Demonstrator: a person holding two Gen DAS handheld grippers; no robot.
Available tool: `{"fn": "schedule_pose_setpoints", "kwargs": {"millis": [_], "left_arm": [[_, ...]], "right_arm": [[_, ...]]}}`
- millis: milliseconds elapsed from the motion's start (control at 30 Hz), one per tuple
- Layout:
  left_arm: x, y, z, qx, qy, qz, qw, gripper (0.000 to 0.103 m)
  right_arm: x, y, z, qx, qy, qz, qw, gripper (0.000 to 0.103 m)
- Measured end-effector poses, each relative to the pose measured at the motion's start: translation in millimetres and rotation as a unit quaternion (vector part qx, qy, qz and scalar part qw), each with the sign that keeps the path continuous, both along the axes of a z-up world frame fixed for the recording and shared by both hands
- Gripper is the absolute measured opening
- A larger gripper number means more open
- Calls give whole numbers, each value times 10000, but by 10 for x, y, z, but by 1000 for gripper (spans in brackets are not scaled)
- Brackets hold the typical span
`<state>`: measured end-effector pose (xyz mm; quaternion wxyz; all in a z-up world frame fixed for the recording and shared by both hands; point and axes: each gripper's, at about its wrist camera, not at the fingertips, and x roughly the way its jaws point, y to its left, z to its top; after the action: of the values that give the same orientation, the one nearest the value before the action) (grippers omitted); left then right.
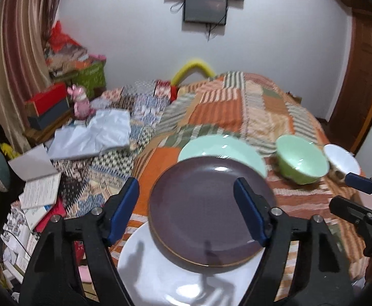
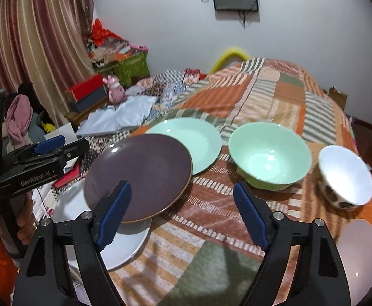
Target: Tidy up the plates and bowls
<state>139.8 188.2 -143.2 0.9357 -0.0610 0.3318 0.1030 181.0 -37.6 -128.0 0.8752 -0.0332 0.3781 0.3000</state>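
A dark purple plate [image 1: 206, 216] [image 2: 140, 176] lies tilted on a white plate [image 1: 175, 275] [image 2: 124, 242] at the bed's near left edge. Behind it is a mint green plate [image 1: 221, 150] [image 2: 193, 137]. To the right stand a green bowl [image 1: 300, 163] [image 2: 270, 155] and a white bowl [image 1: 341, 160] [image 2: 344, 176]. My left gripper [image 1: 186, 209] is open, its fingers either side of the purple plate, just above it. My right gripper [image 2: 181, 214] is open and empty over the quilt, right of the purple plate. A pale plate [image 2: 359, 255] sits at the near right.
The dishes rest on a patchwork quilt [image 2: 275, 97] covering the bed. Papers, books and boxes [image 1: 40, 178] clutter the left side, with a curtain [image 1: 12, 51] behind. A wooden door [image 1: 364, 76] is at the right. The right gripper also shows in the left wrist view [image 1: 359, 193].
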Motion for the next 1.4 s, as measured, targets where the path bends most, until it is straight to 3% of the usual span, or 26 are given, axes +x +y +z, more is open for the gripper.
{"fn": "schedule_pose_setpoints", "kwargs": {"millis": [133,267,400,533,800,1400], "left_arm": [[182,266,-266,-245,420,187,9986,62],[287,473,-488,-497,714,262,9959,51],[352,566,-631,-623,877,206,9940,47],[408,618,-730,-804,1039,89,9913,37],[489,698,-838,-1213,1223,-176,9849,30],[521,713,-845,-1472,1285,-468,9796,28]], "right_arm": [[105,89,-161,-106,272,60,9996,68],[209,168,-310,-203,470,67,9987,67],[287,243,-419,-275,638,92,9975,59],[346,335,-507,-323,836,188,9958,52],[448,407,-605,-285,1017,274,9940,36],[509,456,-657,-187,1235,301,9917,33]]}}
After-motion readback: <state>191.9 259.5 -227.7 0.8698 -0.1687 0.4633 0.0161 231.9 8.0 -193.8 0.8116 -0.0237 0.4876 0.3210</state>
